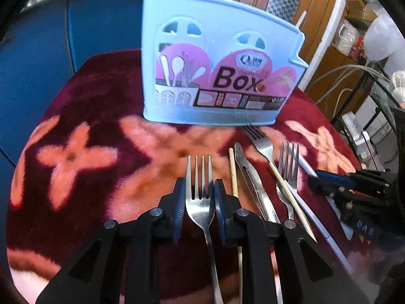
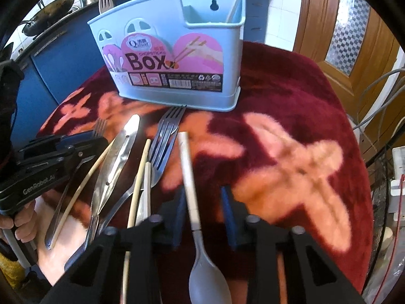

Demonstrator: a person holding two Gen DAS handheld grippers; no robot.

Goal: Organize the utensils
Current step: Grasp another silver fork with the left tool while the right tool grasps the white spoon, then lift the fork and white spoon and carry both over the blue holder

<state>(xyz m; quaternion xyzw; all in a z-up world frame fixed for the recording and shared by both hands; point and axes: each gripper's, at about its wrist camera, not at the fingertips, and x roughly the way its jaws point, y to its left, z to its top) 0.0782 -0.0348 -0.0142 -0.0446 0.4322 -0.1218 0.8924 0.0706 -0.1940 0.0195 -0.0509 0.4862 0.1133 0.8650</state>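
A light blue utensil box stands upright on the red floral cloth; it also shows in the right wrist view with a chopstick and a fork in it. My left gripper has its blue pads against the sides of a steel fork, tines pointing to the box. My right gripper is open around the handle of a grey spoon lying on the cloth, bowl toward the camera. Loose forks, tongs and chopsticks lie between the grippers.
The round table's red cloth drops off at the edges. Blue cabinets with woks on top stand behind. A wooden door and cables are at the right.
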